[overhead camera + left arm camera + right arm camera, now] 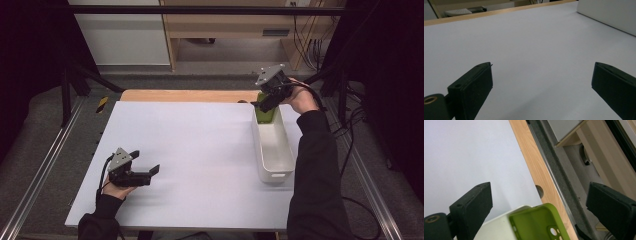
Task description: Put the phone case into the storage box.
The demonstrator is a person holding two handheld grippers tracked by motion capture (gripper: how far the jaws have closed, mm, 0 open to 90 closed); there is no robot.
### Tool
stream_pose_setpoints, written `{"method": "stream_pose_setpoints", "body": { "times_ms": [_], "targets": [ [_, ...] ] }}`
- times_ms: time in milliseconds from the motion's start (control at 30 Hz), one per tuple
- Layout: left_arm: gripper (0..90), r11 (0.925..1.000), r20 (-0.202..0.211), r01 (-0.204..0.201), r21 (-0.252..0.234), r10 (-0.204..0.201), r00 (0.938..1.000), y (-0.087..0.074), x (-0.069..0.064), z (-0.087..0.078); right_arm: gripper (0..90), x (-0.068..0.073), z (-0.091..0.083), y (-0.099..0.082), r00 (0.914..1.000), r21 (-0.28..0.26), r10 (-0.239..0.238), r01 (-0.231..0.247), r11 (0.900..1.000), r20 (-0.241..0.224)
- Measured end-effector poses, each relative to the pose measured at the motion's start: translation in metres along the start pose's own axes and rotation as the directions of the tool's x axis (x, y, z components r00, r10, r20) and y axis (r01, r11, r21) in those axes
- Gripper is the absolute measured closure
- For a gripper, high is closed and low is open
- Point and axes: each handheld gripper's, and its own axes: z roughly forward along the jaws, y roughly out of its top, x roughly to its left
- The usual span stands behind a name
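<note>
Phone case (539,223), green, leans at the far end of the white bin (272,145), propped on its end wall, so we've got the right gripper (263,103) spread wide just above it, nothing held; left gripper (147,172) parked open on the table (200,150)

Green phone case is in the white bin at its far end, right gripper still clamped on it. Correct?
Not quite. The right gripper is open; the right gripper view shows its jaws standing clear of the green phone case. The case does sit in the white bin, far end.
</note>
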Motion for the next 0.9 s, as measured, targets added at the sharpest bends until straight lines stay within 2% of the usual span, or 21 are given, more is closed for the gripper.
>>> {"method": "stream_pose_setpoints", "body": {
  "times_ms": [167,267,367,433,500,567,600,767,900],
  "targets": [
    [2.6,1.0,0.004,0.001,-0.008,-0.001,1.0,0.0,0.0,-0.001,4.5,0.009,-0.012,0.001,0.9962,-0.053,0.087,-0.087,0.9949,0.001],
    [2.5,1.0,0.004,0.003,-0.007,-0.003,1.0,0.0,0.0,-0.001,4.0,0.017,-0.021,0.002,0.99,-0.099,0.141,-0.141,0.9851,-0.006],
    [2.5,0.9999,0.008,-0.001,-0.011,0.001,1.0,0.001,-0.001,-0.001,2.9,0.028,-0.03,0.002,0.9863,-0.113,0.164,-0.164,0.9799,-0.011],
    [2.5,0.9999,0.009,-0.005,-0.011,0.005,1.0,0.001,-0.002,-0.001,2.5,0.035,-0.037,0.001,0.982,-0.138,0.188,-0.189,0.9723,-0.014],
    [2.5,0.9999,0.01,-0.006,-0.013,0.006,0.9999,0.001,-0.002,-0.001,2.4,0.042,-0.043,0.0,0.9756,-0.173,0.218,-0.219,0.9603,-0.025],
    [2.5,0.9999,0.01,-0.005,-0.015,0.005,0.9999,0.001,-0.002,-0.002,2.4,0.05,-0.047,-0.002,0.9658,-0.211,0.256,-0.259,0.9427,-0.041],
    [2.5,0.9999,0.01,-0.006,-0.016,0.006,0.9999,0.001,-0.002,-0.002,2.2,0.054,-0.048,-0.003,0.9614,-0.232,0.27,-0.275,0.9331,-0.052],
    [2.5,0.9996,0.019,-0.012,-0.026,0.013,0.9997,0.002,-0.003,-0.003,1.6,0.073,-0.054,-0.013,0.9268,-0.289,0.366,-0.374,0.8813,-0.082],
    [2.5,0.9995,0.017,-0.009,-0.031,0.01,0.9998,0.001,-0.003,-0.003,1.1,0.089,-0.061,-0.021,0.9101,-0.339,0.397,-0.413,0.8454,-0.118]
  ]
}}
